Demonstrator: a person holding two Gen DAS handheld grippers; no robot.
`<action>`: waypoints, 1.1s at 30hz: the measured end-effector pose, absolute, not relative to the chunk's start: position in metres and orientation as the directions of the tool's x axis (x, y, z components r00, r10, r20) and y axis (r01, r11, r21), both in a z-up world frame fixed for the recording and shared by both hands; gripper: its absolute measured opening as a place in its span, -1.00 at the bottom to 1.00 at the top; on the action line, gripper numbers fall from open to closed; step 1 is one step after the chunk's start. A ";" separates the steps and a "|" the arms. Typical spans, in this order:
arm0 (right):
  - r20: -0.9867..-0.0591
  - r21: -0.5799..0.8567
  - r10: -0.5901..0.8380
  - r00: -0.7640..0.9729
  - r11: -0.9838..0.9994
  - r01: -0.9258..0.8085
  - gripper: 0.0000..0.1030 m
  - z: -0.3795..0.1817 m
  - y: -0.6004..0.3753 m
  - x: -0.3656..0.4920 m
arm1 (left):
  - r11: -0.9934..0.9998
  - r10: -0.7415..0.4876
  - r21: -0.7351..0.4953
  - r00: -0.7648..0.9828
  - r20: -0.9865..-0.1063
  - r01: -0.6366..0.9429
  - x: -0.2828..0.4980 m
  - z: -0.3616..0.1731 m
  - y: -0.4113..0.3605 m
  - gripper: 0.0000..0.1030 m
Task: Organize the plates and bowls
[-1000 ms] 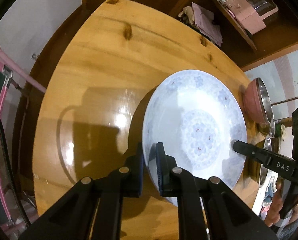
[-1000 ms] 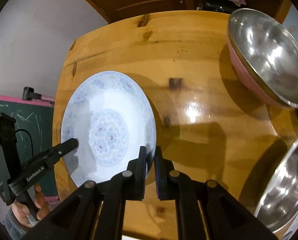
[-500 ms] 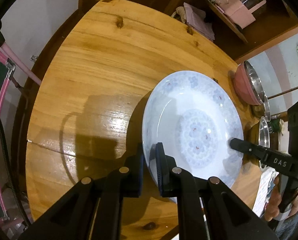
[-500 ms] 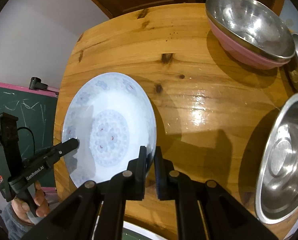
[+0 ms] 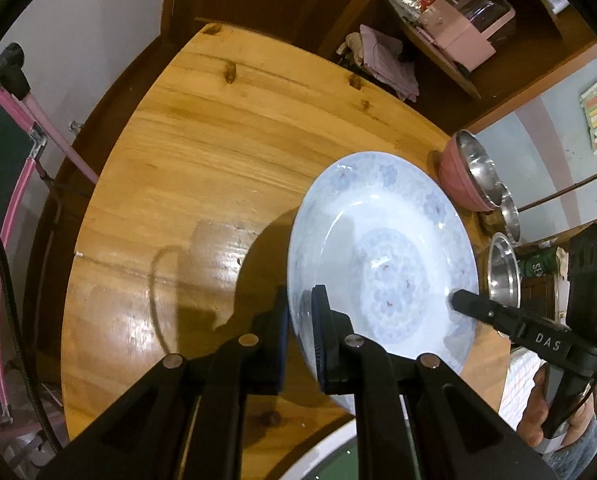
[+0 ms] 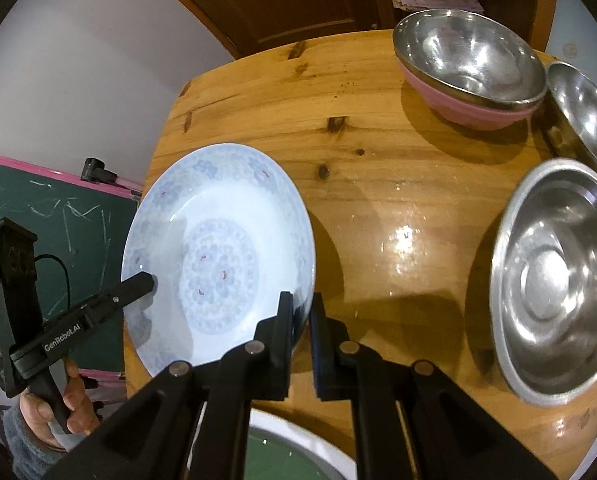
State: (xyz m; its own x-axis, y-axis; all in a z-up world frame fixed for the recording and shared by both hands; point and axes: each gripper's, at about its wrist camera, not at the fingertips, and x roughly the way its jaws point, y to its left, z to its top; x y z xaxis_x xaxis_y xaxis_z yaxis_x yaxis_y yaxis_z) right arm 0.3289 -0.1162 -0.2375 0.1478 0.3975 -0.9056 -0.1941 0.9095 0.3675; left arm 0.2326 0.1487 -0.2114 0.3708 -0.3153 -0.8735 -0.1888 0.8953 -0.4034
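Note:
A blue-and-white patterned plate point(image 5: 382, 248) is held in the air above the wooden table point(image 5: 202, 152) by both grippers. My left gripper point(image 5: 300, 322) is shut on the plate's left rim. My right gripper point(image 6: 301, 322) is shut on the opposite rim of the plate point(image 6: 218, 248). In the left wrist view the right gripper point(image 5: 454, 300) shows pinching the far edge; in the right wrist view the left gripper point(image 6: 150, 280) shows the same. The plate is tilted slightly.
A steel bowl in a pink bowl point(image 6: 470, 68) stands at the table's point(image 6: 378, 120) far right. Two more steel bowls point(image 6: 558, 276) point(image 6: 586, 112) sit on the right. A white-rimmed green dish point(image 6: 298, 452) lies under the grippers. A shelf with clutter point(image 5: 458, 28) stands behind.
Both grippers have lifted the plate higher and drawn it back toward the table's near edge. More of the bowls on the right and the dish below have come into view.

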 end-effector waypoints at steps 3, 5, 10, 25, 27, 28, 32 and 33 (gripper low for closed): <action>-0.899 0.380 0.410 0.153 0.905 -0.193 -0.85 -0.232 -0.122 0.315 | 0.897 -0.311 -0.402 0.386 -0.869 -0.183 0.216 -0.201 0.146 -0.84; -0.894 0.389 0.419 0.159 0.901 -0.191 -0.85 -0.229 -0.126 0.305 | 0.898 -0.308 -0.401 0.392 -0.867 -0.181 0.204 -0.194 0.141 -0.84; -0.889 0.396 0.428 0.165 0.898 -0.195 -0.85 -0.219 -0.140 0.266 | 0.906 -0.300 -0.388 0.392 -0.870 -0.168 0.166 -0.181 0.125 -0.84; -0.893 0.379 0.410 0.185 0.907 -0.182 -0.85 -0.228 -0.184 0.143 | 0.918 -0.321 -0.380 0.349 -0.880 -0.116 0.049 -0.197 0.077 -0.84; -0.898 0.376 0.404 0.176 0.910 -0.174 -0.85 -0.236 -0.187 0.131 | 0.917 -0.324 -0.380 0.332 -0.886 -0.120 0.041 -0.204 0.075 -0.84; -0.899 0.378 0.404 0.170 0.910 -0.168 -0.85 -0.240 -0.187 0.126 | 0.918 -0.324 -0.378 0.321 -0.890 -0.121 0.037 -0.208 0.074 -0.84; -0.903 0.374 0.399 0.158 0.913 -0.165 -0.85 -0.252 -0.185 0.113 | 0.922 -0.314 -0.363 0.288 -0.905 -0.135 0.023 -0.225 0.074 -0.84; -0.906 0.371 0.395 0.152 0.914 -0.166 -0.85 -0.256 -0.183 0.109 | 0.922 -0.312 -0.361 0.284 -0.907 -0.140 0.020 -0.228 0.074 -0.84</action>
State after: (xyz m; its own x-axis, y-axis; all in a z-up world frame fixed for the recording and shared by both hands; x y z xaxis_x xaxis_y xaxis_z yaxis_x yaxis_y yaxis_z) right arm 0.1089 -0.1831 -0.2557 0.1517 0.3954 -0.9059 -0.1663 0.9137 0.3709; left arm 0.0205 0.0743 -0.2276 0.2842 -0.3119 -0.9066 -0.1396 0.9221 -0.3610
